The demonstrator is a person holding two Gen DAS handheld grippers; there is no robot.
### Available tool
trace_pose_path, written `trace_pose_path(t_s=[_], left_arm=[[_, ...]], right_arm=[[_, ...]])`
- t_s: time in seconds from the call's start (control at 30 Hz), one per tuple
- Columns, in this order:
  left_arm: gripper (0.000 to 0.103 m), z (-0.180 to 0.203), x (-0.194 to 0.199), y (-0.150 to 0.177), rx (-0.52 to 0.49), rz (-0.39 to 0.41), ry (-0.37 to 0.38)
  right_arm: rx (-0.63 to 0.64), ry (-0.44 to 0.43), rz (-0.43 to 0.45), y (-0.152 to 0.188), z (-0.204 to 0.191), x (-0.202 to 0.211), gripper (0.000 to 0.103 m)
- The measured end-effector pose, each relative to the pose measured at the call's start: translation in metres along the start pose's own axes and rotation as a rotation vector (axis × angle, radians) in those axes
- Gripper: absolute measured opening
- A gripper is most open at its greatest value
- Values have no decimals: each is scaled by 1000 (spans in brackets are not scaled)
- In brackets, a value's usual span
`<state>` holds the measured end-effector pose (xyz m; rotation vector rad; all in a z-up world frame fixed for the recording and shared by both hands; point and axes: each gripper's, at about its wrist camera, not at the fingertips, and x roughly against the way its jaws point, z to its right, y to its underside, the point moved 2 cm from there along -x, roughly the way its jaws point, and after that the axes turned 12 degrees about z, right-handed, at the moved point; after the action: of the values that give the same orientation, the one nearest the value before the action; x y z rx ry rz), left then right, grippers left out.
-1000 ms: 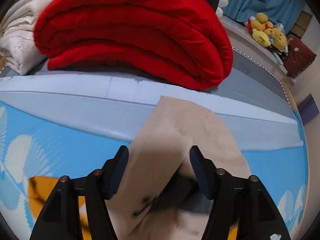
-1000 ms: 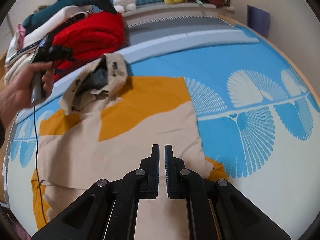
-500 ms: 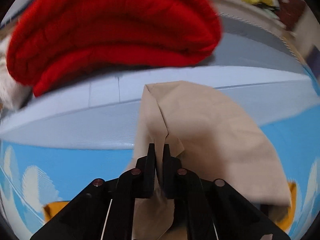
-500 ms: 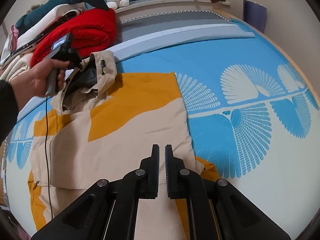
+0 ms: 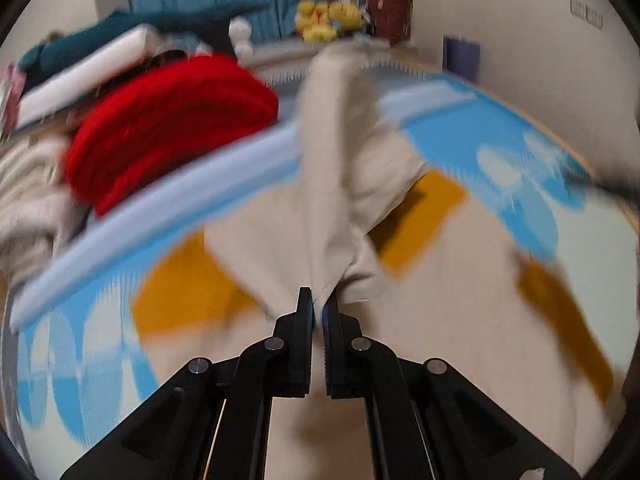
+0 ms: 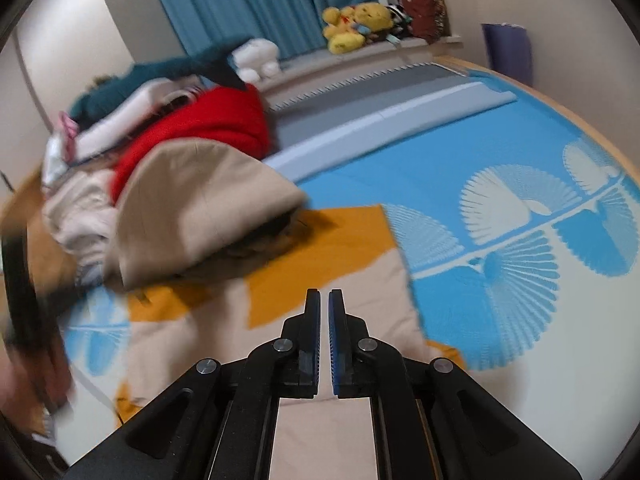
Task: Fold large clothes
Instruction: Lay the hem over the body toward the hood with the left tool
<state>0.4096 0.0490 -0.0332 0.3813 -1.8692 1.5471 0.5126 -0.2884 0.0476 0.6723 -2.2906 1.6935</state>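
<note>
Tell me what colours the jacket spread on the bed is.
The jacket is beige with mustard-orange panels, clearest in the right wrist view.

Your left gripper [image 5: 317, 304] is matt black plastic with small bright metal pins at its joints; its ribbed pads pinch a fold of the jacket [image 5: 332, 168], a smooth, matt beige and mustard woven cloth. Your right gripper [image 6: 324, 304] is the same matt black plastic, its pads faced with ribbed blue rubber-like strips. Under the jacket, the bed sheet [image 6: 500, 184] is flat, matt printed cotton-like cloth in blue and white. Behind the jacket, the red blanket [image 6: 224, 120] looks thick, soft and fuzzy. Beyond the blanket, the yellow plush toys [image 6: 352, 24] look fluffy, and the blue curtain [image 6: 248, 0] is matt, pleated cloth.
</note>
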Motion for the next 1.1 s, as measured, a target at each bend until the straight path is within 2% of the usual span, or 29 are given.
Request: trace_pose_path(t_s=[0.07, 0.1, 0.17, 0.23, 0.27, 0.33, 0.4, 0.5, 0.6, 0.67, 0.73, 0.8, 0.87, 0.9, 0.93, 0.97, 1.0, 1.03, 1.1], left_arm=[[10, -10, 5, 36, 99, -103, -54], [9, -18, 14, 54, 199, -160, -105], [10, -31, 29, 69, 358, -190, -141], [9, -44, 38, 76, 541, -199, -154], [9, -46, 37, 77, 594, -192, -126], [18, -50, 27, 73, 645, -154, -59], [20, -60, 11, 74, 724, -174, -56], [32, -79, -15, 80, 935, -172, 49], [33, -89, -38, 93, 1104, -194, 118], [39, -93, -53, 96, 1214, -192, 187], [55, -92, -63, 96, 1276, -195, 228], [59, -91, -76, 89, 1314, -177, 282], [59, -91, -87, 88, 1352, -178, 303], [58, -92, -93, 89, 1373, -176, 303], [56, -93, -98, 92, 1388, -180, 294], [53, -97, -103, 96, 1404, -192, 278], [41, -99, -107, 99, 1420, -197, 264], [25, -99, -106, 102, 1425, -195, 260], [2, -104, -95, 91, 1368, -150, 234]], right_arm=[[-30, -57, 7, 1, -4, 3, 15], [-47, -83, 4, 2, -6, 3, 18], [-92, -131, -10, 6, -9, -1, 29], [-119, -163, -39, 12, -12, -7, 33], [-135, -177, -66, 17, -13, -13, 37], [-163, -187, -119, 28, -15, -26, 42], [-207, -197, -174, 42, -16, -41, 44], [-288, -223, -228, 54, -17, -58, 44], [-314, -267, -241, 51, -33, -73, 48], [-315, -292, -249, 49, -43, -82, 54], [-311, -290, -265, 49, -51, -92, 55], [-313, -280, -270, 49, -55, -103, 55], [-303, -258, -272, 50, -59, -114, 55], [-298, -246, -271, 51, -60, -119, 55], [-296, -238, -269, 51, -60, -123, 50], [-295, -235, -269, 53, -61, -128, 28], [-300, -244, -272, 53, -61, -130, 15], [-309, -257, -271, 53, -61, -132, 7], [-363, -332, -238, 50, -62, -128, 3]])
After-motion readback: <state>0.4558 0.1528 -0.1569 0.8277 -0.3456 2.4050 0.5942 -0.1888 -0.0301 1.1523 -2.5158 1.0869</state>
